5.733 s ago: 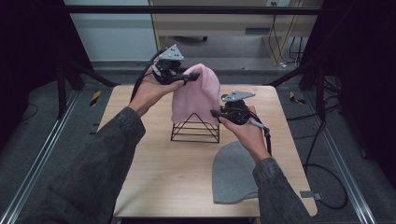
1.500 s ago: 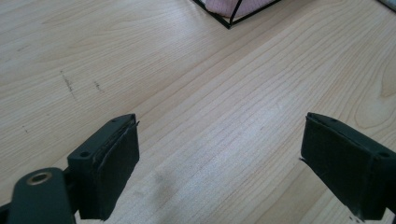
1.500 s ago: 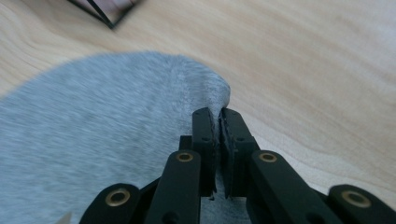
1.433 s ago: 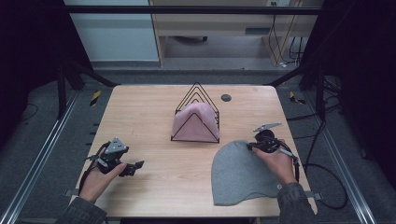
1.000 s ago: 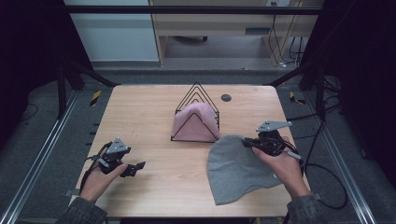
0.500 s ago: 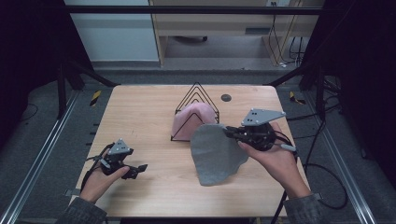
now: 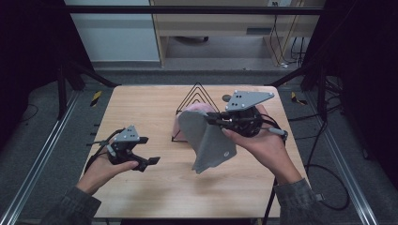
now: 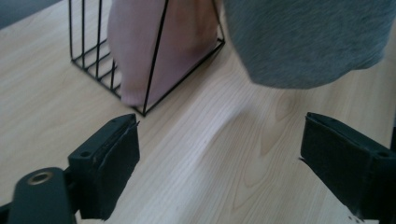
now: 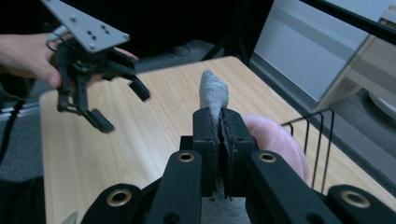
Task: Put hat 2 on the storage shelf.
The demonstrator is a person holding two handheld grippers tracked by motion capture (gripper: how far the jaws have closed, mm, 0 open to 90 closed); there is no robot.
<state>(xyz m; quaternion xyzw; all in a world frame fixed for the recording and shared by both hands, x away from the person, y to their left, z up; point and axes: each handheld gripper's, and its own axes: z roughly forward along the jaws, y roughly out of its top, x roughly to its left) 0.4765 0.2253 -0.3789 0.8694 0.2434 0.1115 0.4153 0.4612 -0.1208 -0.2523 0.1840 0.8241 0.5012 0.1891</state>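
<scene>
The right tool (image 7: 212, 119) pinched the edge of a grey hat (image 7: 209, 143) and held it up in the air, so the hat hung down over the middle of the desk (image 7: 141, 103). The hat hung just in front of a black wire rack (image 7: 195, 96), which stood at the far side. A pink hat (image 8: 163, 42) sat inside that rack. The left tool (image 7: 146, 151) was on the near left side, above the desk. Its jaws were spread wide, with nothing between them.
</scene>
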